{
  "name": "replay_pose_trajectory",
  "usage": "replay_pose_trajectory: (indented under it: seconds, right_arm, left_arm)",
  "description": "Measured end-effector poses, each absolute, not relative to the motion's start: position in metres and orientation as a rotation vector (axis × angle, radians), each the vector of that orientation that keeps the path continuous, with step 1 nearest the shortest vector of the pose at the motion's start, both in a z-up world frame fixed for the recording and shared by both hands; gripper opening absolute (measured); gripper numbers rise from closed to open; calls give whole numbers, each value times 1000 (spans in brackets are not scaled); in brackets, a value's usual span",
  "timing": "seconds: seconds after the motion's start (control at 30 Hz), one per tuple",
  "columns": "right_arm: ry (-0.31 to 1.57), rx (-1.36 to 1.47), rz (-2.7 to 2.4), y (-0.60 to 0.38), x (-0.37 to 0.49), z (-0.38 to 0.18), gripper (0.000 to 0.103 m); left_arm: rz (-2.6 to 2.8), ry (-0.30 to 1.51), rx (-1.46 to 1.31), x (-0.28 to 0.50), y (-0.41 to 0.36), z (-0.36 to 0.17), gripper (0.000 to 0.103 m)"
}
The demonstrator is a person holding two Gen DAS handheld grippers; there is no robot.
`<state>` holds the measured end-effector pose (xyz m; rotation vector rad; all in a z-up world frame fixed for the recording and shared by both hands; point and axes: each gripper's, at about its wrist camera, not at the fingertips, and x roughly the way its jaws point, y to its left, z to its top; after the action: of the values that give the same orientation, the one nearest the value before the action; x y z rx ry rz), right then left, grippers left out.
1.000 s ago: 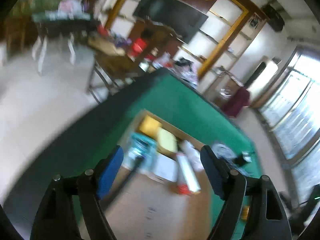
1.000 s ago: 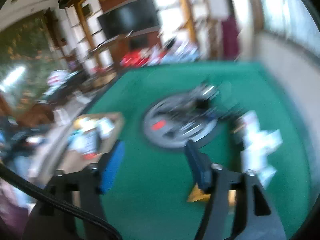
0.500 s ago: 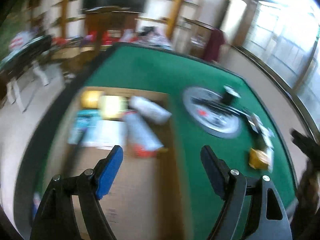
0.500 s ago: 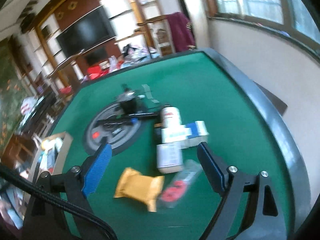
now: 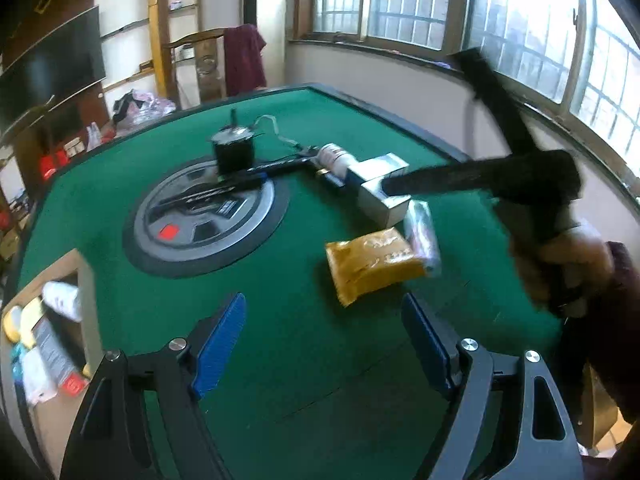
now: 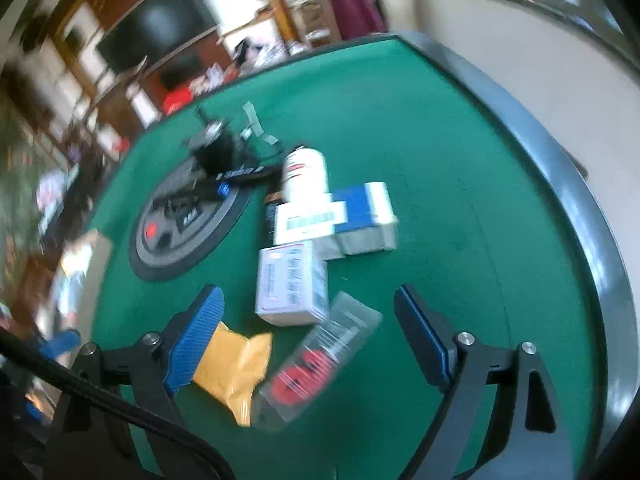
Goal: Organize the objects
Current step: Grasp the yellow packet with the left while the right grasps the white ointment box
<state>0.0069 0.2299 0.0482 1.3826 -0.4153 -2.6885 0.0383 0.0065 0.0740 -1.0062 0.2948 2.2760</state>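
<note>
Through the left wrist view, my left claw (image 5: 322, 344) stood released over the green bench (image 5: 304, 120), nothing between its blue pads. Ahead lay a yellow packet (image 5: 370, 270) toward the bench's right edge, touching a clear tube (image 5: 422, 238) that was smeared by motion. Beyond them the white boxes (image 5: 378, 188) were partly hidden behind the dark, blurred right claw (image 5: 472, 180), gripped by a hand (image 5: 568, 264) at the frame's right. A cardboard box (image 5: 82, 292) was cut off at the left edge, its contents hard to read.

Through the right wrist view, everything was blurred. My right claw (image 6: 308, 332) hung released, empty. Its jaws had just been opening. The yellow packet (image 6: 236, 368) was half covered by the left pad, and the clear tube (image 6: 316, 356) with red print lay between the pads. A white carton (image 6: 290, 282) sat just beyond, its lettering illegible, with a white bottle (image 6: 304, 174) and a blue-and-white box (image 6: 362, 216) farther toward the bench's middle.
</note>
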Motion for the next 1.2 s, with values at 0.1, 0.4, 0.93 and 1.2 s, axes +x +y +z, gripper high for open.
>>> replay_pose_trajectory:
  seconds: [0.1, 0.4, 0.93, 1.2]
  right_arm:
    - [-321, 1433, -2681, 216, -11, 37, 86]
    - [-496, 1422, -2627, 242, -15, 16, 31]
    - [-704, 1326, -2580, 268, -12, 24, 31]
    - [-705, 1310, -2594, 265, -12, 25, 31]
  left_arm:
    - [2253, 324, -986, 32, 15, 71, 75]
    - [2108, 625, -886, 19, 70, 42, 75]
    - [1943, 569, -1068, -12, 119, 12, 38]
    - [2116, 338, -1162, -19, 66, 20, 38]
